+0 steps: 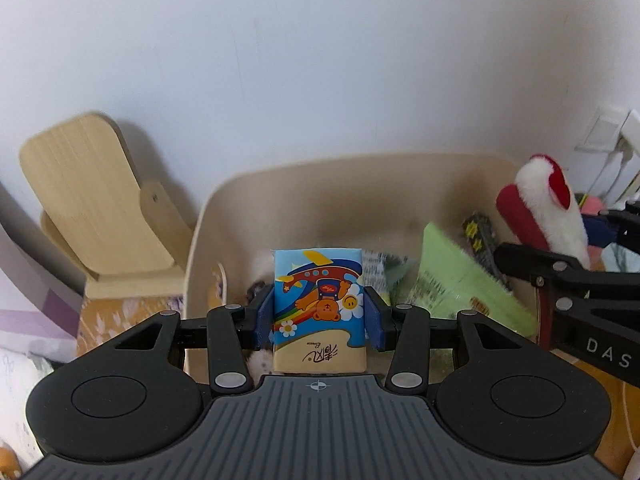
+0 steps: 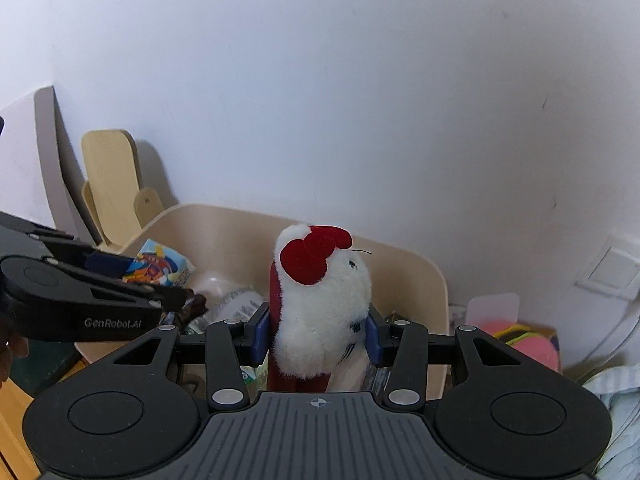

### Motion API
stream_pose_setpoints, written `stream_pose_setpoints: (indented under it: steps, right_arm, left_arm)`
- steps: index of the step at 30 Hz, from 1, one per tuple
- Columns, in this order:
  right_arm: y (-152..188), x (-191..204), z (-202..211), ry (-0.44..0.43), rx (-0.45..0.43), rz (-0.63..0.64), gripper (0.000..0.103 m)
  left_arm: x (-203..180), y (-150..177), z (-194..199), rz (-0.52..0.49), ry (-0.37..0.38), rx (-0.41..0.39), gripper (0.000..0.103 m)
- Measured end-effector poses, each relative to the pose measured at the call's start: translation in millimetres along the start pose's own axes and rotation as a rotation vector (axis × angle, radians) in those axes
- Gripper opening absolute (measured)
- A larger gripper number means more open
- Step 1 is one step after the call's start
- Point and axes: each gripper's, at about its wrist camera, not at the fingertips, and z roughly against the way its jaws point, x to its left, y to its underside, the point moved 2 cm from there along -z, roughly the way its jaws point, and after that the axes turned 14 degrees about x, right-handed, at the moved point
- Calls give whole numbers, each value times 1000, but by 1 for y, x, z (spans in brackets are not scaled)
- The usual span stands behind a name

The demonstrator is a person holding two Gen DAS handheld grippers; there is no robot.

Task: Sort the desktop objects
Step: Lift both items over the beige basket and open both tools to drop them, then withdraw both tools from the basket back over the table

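A white wall [image 1: 320, 60] fills the upper half of both my wrist views. Below it sits a beige plastic bin [image 1: 360, 176] with rounded corners, already holding several things. Outside the bin's left wall, a light wooden stand [image 1: 88, 200] leans back toward the wall.

My left gripper [image 1: 319, 312] is clamped on a tissue pack [image 1: 319, 308], its blue pads pressing both long sides. The pack is printed with a cartoon bear, a red airplane, a rainbow and daisies, and it reads upside down to me. I hold it upright above the bin's interior, toward the near left corner.

My right gripper [image 2: 316, 332] is closed around a white plush toy [image 2: 324, 304] with a red bow on its head and a red body behind. The toy stands upright between my pads, over the near edge of the bin, toward its right side. In the left wrist view the same plush toy [image 1: 548, 208] shows at the bin's right edge.

Inside the bin, a pale green packet [image 1: 460, 276] lies tilted near the right wall, and a clear printed wrapper [image 1: 378, 268] rests beside it toward the middle. A dark wrapper with yellow marks [image 1: 478, 232] pokes up behind the green packet.

Beyond the bin's right wall lies a pink object [image 2: 524, 340], too blurred to name. A wall socket plate [image 2: 608, 272] is fixed above it.
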Motion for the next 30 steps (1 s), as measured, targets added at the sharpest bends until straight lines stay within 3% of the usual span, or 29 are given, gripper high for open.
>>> stream_pose_setpoints:
  steps: [6,7,9,13,16,20,30]
  right_arm:
    - [12,-3,-19,1,54,-6,43]
    - [12,-3,-22,2,60,-5,45]
    - [13,-3,-25,12,69,-5,56]
    - [14,-4,-24,10,63,-24,72]
    - [14,-6,-15,13,38,-38,88]
    - [12,-9,-1,13,7,-52,101]
    - [27,-5,34,17,-23,-35,103]
  left_arm:
    - [-6,6,-22,-20,-1,41,48]
    - [-6,7,-23,-22,4,41,55]
    - [-7,8,-24,-27,7,45,70]
    - [-6,8,-18,-41,-22,20,82]
    - [-3,10,-15,-39,-8,23,83]
    - [2,14,-5,-19,1,8,85]
    - [13,39,27,-64,-18,-37,87]
